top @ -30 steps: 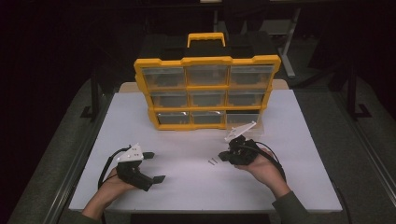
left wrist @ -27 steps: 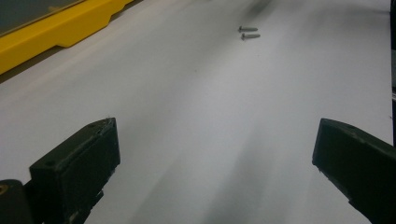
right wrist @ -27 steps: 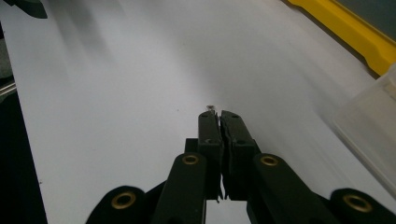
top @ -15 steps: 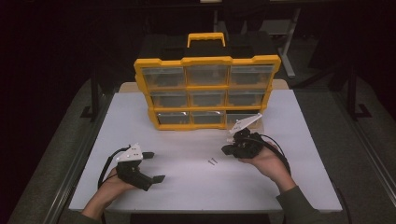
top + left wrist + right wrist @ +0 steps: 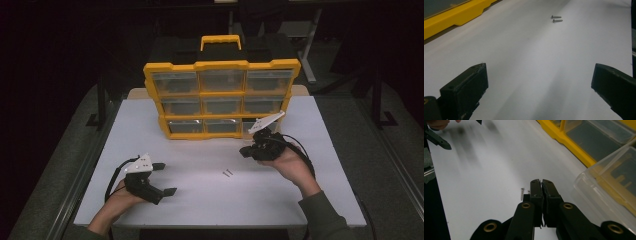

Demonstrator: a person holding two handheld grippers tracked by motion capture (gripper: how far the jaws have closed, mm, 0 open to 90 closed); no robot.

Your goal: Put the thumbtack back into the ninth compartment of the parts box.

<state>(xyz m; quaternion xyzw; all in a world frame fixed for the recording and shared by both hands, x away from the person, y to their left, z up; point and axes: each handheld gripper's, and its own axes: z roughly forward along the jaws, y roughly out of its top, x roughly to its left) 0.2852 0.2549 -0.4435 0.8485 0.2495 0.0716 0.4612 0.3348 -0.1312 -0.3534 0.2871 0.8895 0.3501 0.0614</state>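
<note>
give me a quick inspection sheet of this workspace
surface: white table, flat and bare around the work
job's things: two screws lying side by side mid-table; yellow drawer organizer upright at the back, clear drawer at bottom right pulled out
clutter: nothing seen
grippers: left claw open, resting on the table; right claw shut, empty, raised near the pulled drawer
cables: black cable loops behind left hand
surroundings: dark floor, table legs

The screws (image 5: 556, 18) are bare grey metal with a dull sheen. The table (image 5: 200, 200) has a smooth, matt white surface. The organizer (image 5: 222, 97) is glossy yellow plastic with clear plastic drawers (image 5: 609, 182); gripper jaws are matt black.
</note>
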